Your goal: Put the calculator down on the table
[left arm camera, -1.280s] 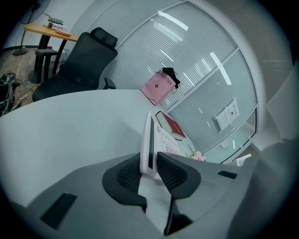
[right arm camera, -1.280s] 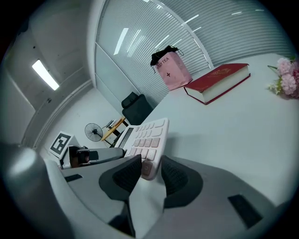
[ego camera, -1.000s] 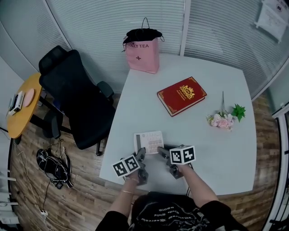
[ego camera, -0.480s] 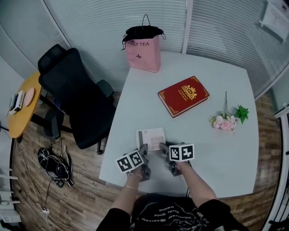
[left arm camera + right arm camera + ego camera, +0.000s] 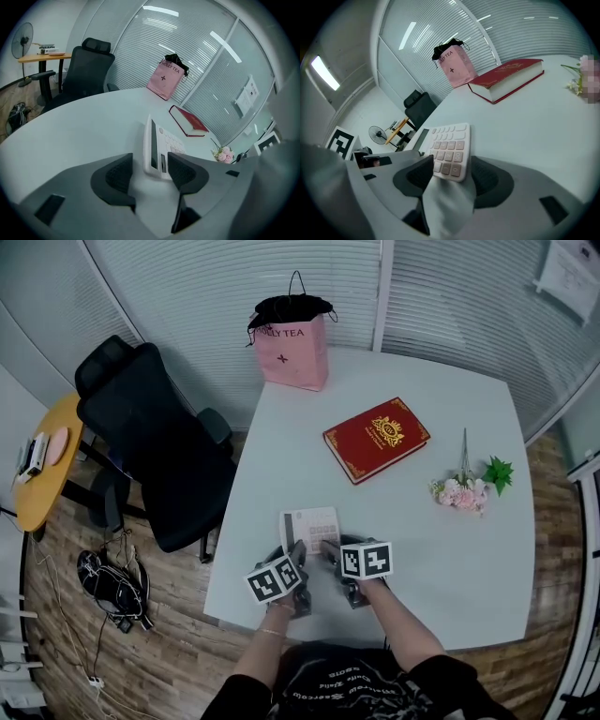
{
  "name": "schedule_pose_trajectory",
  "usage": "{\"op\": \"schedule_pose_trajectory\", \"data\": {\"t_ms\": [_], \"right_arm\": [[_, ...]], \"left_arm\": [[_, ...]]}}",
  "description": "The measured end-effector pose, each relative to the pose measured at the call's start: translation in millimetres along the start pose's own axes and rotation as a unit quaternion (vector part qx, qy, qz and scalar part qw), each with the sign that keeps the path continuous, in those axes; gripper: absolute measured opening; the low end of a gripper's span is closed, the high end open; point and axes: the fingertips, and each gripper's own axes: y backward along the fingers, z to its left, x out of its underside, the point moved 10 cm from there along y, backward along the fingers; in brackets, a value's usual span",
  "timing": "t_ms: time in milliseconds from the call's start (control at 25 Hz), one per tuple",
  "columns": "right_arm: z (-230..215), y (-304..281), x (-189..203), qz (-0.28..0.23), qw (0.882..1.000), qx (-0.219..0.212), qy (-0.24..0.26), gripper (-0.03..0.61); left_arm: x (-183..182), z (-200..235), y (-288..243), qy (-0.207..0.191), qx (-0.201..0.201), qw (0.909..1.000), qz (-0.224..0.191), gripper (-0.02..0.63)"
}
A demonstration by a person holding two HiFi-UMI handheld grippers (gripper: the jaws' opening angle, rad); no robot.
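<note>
White table (image 5: 450, 549) bears calculator (image 5: 310, 527), red book (image 5: 377, 438), pink bag (image 5: 293, 351) — and flowers (image 5: 461, 491)

Your head camera: high, steeply down on table (image 5: 441, 531). Your gripper cameras: close behind jaws, both sharing calculator (image 5: 155, 149) ahead.

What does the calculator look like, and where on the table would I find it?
Start at the white table and go to the side opposite the pink paper bag. The calculator lies flat there, closer to that edge than the red book and the pink flowers. It is the only pale, thin slab with rows of keys and a dark display strip.
</note>
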Motion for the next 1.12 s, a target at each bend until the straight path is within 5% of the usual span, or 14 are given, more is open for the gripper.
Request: {"op": "schedule_pose_trajectory", "data": {"t_ms": [80, 200, 600, 960, 1120], "right_arm": [[6.6, 0.9, -0.4, -0.007, 1.0, -0.016, 0.01, 0.338], [10.9, 9.7, -2.5, -0.031, 0.999, -0.017, 0.039, 0.378], [17.7, 86.8, -8.4, -0.096, 0.983, 0.006, 0.157, 0.387], [39.9, 173.9, 14.7, -0.191, 0.958, 0.026, 0.212, 0.387], [47.4, 208.2, 37.0, -0.23, 0.95, 0.039, 0.207, 0.385]], "left_arm": [[-1.3, -1.3, 5.4, -0.013, 0.006, 0.9998, -0.01, 0.301], [-3.0, -6.2, 16.9, -0.058, 0.009, 0.9978, -0.032, 0.319], [2.0, -32.0, 65.6, -0.191, 0.061, 0.9767, -0.078, 0.327], [22.6, -54.0, 123.8, -0.244, 0.16, 0.9495, -0.114, 0.327], [34.8, -63.4, 156.6, -0.244, 0.168, 0.9449, -0.139, 0.327]]}}
